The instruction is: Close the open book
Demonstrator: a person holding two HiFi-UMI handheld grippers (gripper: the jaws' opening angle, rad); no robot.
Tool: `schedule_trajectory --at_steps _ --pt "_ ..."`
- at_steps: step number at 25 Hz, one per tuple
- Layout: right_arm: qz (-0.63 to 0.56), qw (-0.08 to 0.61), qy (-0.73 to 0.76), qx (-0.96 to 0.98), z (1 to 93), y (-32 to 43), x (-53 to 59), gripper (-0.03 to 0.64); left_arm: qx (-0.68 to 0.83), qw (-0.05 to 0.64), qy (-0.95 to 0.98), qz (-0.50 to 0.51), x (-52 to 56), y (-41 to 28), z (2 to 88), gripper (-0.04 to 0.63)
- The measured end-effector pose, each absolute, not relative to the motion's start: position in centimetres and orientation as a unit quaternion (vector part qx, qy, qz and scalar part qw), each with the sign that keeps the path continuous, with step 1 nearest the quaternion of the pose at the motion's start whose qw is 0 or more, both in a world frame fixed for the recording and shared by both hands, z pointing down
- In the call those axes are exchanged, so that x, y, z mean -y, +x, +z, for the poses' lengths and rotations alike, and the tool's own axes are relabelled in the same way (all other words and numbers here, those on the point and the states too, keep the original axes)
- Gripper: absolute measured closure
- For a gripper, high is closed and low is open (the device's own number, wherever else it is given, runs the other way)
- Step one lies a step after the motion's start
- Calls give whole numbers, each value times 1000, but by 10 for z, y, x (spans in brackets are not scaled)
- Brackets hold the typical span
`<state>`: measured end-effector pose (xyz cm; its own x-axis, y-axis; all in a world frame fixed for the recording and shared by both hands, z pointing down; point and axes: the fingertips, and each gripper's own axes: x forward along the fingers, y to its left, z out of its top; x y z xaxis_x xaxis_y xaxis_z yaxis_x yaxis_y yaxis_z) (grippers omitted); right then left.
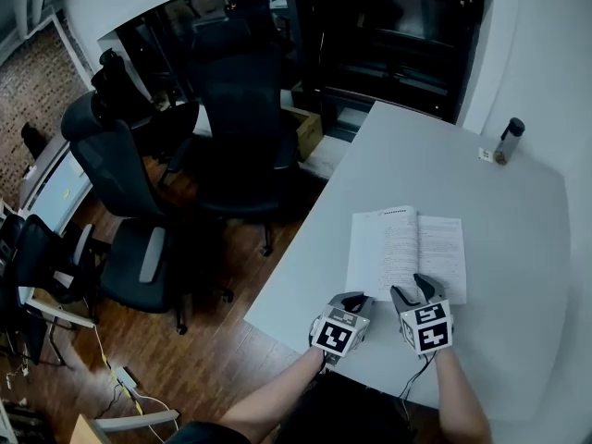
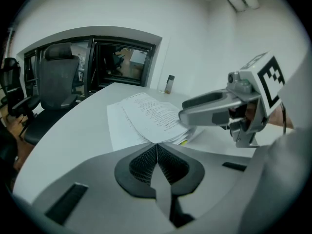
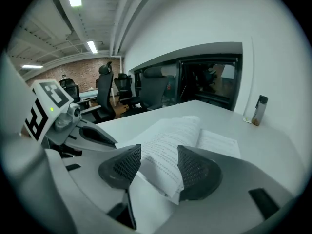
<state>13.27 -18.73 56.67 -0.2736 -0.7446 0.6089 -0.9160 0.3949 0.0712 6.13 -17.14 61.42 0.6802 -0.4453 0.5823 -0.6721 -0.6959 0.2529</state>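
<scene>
White book [image 1: 407, 252] lies open on grey table [image 1: 518, 183], just ahead of both grippers. Step looks like page pickup: right gripper [image 1: 413, 289] jaws apart around raised near pages, left gripper [image 1: 356, 300] closed, empty. Next: pinch, fold across spine.

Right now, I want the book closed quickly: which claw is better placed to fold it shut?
Right. The right claw stands open with raised pages of the open book between its jaws; the left claw is shut, beside the book's near corner.
</scene>
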Motion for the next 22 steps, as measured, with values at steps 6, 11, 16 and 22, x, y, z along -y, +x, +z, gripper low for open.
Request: schedule_trajectory --at_steps 6,11,16,22 --pt "123 346 527 767 592 138 185 403 306 226 896 227 174 64 607 591" --pt "131 333 565 744 588 166 183 403 295 212 909 203 181 79 590 590" --pt "142 335 592 719 589 201 175 405 279 203 916 207 181 104 583 589" --pt "159 323 663 657 583 278 157 483 265 201 916 224 162 123 590 590"
